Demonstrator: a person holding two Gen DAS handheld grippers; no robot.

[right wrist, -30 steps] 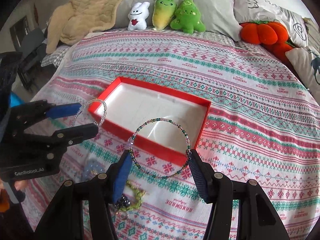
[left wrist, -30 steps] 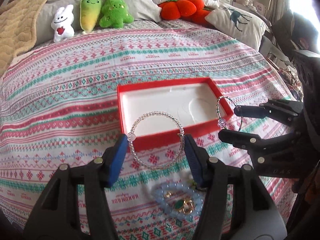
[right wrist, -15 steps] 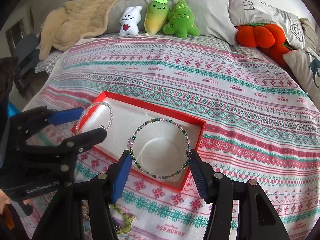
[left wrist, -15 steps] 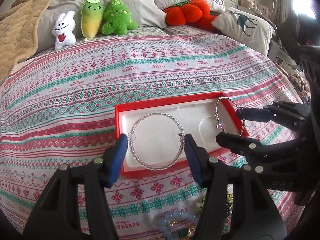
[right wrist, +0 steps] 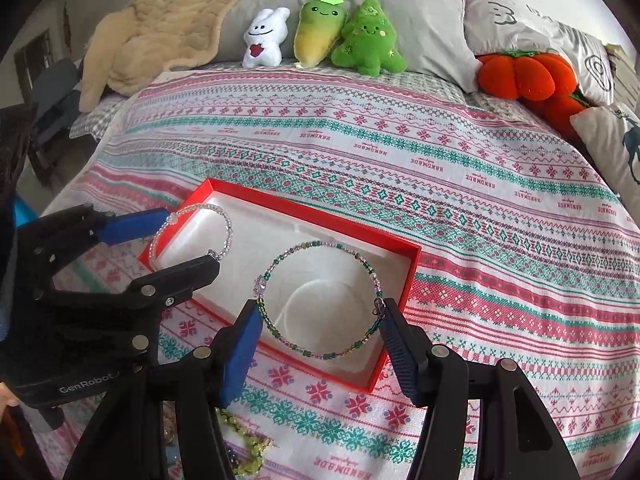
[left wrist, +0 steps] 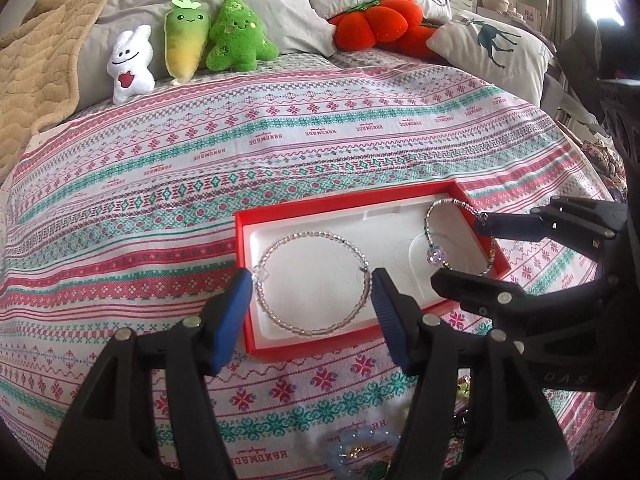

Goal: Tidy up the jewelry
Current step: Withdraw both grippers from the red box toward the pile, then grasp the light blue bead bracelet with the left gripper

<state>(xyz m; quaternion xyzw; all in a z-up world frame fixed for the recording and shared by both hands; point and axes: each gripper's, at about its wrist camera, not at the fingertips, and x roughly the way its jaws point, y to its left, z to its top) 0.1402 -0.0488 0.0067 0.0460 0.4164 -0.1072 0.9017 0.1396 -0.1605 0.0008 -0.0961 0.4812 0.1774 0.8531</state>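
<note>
A red box [left wrist: 312, 351] with a white liner lies on the patterned bedspread; it also shows in the right wrist view [right wrist: 394, 312]. My left gripper [left wrist: 312, 296] is shut on a clear beaded bracelet [left wrist: 316, 327], held over the box's left half. My right gripper [right wrist: 320, 320] is shut on a green and purple beaded bracelet [right wrist: 320, 354], held over the box's right half. That bracelet, with its purple flower bead [left wrist: 435, 257], shows in the left wrist view. The clear bracelet [right wrist: 228, 232] and left gripper [right wrist: 176, 240] show in the right wrist view.
More jewelry lies on the bedspread near me: a pale blue bead bracelet [left wrist: 360, 440] and a green bead strand [right wrist: 248, 448]. Plush toys [left wrist: 188, 52], a red pumpkin cushion [left wrist: 380, 20] and pillows line the far side. A beige blanket [right wrist: 168, 24] lies far left.
Both grippers have moved forward with their bracelets, from the near side of the box to over its white liner. The loose jewelry has slid toward the bottom edge of both views.
</note>
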